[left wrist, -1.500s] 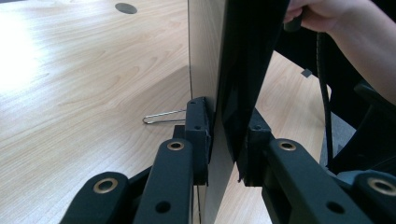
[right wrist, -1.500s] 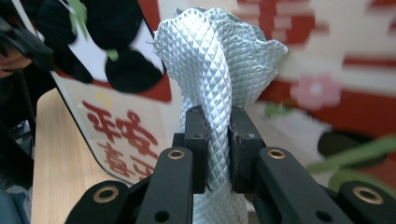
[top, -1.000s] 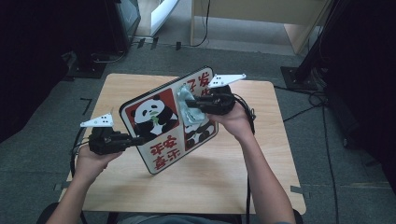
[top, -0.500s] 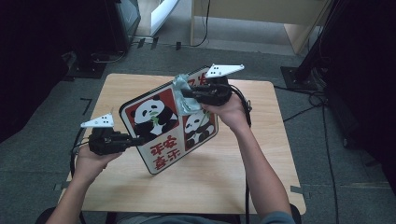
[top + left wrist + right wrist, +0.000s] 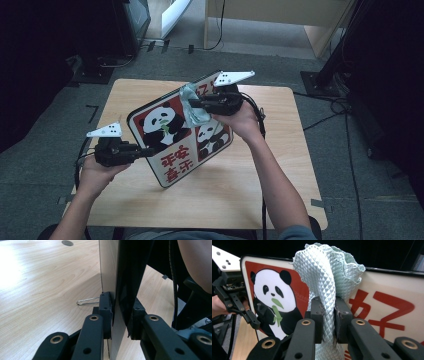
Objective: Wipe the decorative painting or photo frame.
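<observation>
**Cloth climbs toward the board's far edge**

The left gripper (image 5: pixel 142 151) is clamped on the near-left edge of the panda board (image 5: pixel 172 145), its jaws closed on either side of the panel so the board stands tilted above the wooden table (image 5: pixel 280 165). From the left gripper view the jaw pads (image 5: pixel 106 312) press the board's thin edge from both sides, and a wire clip (image 5: pixel 87 301) lies on the tabletop just beyond, at about ten o'clock of the jaws.

The right gripper (image 5: pixel 192 104) has its jaws closed on a pale green quilted cloth (image 5: pixel 192 107), bunched and pushed against the printed face. In the right gripper view the cloth (image 5: pixel 329 285) rises between the jaws and fans out over the red field between the panda picture and the red characters.

Compared with a second ago, the right gripper and cloth have travelled from the middle of the board up toward its twelve o'clock edge, while the left gripper has kept its grip at about eight o'clock with the board raised a little more. That reads as a wiping stroke nearly at its end: the central band looks covered, and the lower half, toward six o'clock, probably remains. Whether the surface is actually cleaner cannot be judged here, as glare and the small picture hide any marks.
</observation>
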{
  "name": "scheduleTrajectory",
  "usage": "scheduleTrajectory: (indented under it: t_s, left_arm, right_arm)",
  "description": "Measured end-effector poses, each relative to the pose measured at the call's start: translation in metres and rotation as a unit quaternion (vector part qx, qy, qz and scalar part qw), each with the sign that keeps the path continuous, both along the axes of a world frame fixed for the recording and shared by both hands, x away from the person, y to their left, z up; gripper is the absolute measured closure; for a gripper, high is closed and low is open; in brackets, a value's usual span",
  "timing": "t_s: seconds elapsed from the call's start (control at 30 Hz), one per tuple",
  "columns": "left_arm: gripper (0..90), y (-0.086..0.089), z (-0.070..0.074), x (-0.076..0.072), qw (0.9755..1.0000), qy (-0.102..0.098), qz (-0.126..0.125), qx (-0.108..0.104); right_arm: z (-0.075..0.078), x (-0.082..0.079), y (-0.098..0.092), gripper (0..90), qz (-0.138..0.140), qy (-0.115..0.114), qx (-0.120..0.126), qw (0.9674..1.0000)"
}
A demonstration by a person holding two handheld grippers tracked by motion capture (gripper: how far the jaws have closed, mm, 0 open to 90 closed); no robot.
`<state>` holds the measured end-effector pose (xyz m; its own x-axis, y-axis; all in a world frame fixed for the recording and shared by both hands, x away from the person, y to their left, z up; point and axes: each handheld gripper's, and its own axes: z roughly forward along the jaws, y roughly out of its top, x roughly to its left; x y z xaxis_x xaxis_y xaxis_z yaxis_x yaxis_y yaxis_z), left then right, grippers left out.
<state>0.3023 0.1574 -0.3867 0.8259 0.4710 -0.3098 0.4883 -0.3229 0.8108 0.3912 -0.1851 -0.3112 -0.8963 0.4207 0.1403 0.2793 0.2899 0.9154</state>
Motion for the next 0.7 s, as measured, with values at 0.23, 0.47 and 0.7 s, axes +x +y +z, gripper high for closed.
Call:
scheduleTrajectory:
  t_s: [0.23, 0.47, 0.7]
  left_arm:
    - [78.1, 0.001, 0.0, 0.0, 1.0, 0.0, 0.001, 0.002]
    - [78.0, 0.0, 0.0, 0.0, 1.0, -0.001, -0.001, 0.002]
    - [78.0, -0.001, 0.0, 0.001, 1.0, 0.0, -0.002, 0.0]
  right_arm:
    - [-0.006, -0.001, 0.002, 80.6, 0.007, -0.003, 0.003, 1.0]
    - [-0.011, -0.002, 0.002, 80.6, 0.012, 0.002, 0.002, 0.9999]
    - [-0.016, -0.004, -0.001, 80.6, 0.015, 0.004, -0.005, 0.9999]
